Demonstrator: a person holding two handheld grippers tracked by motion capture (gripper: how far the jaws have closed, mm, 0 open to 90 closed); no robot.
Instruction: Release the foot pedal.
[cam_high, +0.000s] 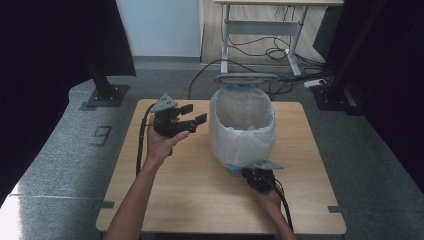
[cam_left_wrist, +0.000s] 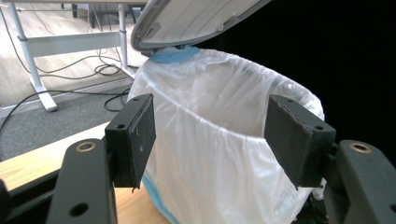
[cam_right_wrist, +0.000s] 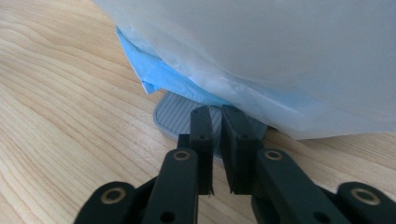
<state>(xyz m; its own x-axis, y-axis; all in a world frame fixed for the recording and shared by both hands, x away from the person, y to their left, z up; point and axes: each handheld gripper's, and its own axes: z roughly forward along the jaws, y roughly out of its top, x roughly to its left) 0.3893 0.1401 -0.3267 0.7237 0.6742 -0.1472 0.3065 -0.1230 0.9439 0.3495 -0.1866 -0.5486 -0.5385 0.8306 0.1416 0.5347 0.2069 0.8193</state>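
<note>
A pedal bin (cam_high: 242, 130) lined with a white plastic bag stands on the far right part of the wooden table (cam_high: 200, 190), its grey lid (cam_high: 246, 77) raised. My left gripper (cam_high: 195, 113) is held up to the left of the bin, open and holding nothing. In the left gripper view its wide-apart jaws (cam_left_wrist: 210, 135) frame the bag's rim (cam_left_wrist: 224, 100) under the lid (cam_left_wrist: 196, 18). My right gripper (cam_high: 250, 173) is low at the bin's near side. Its jaws (cam_right_wrist: 217, 112) are open only a slit, nothing between them, tips on the grey ribbed pedal (cam_right_wrist: 175, 114) below the blue bin body (cam_right_wrist: 159, 77).
The table's near half is bare wood. Behind the table are a desk frame (cam_high: 262, 25) with loose cables (cam_high: 272, 50) on the floor and black stand bases (cam_high: 105, 94) at both sides. Dark curtains close in left and right.
</note>
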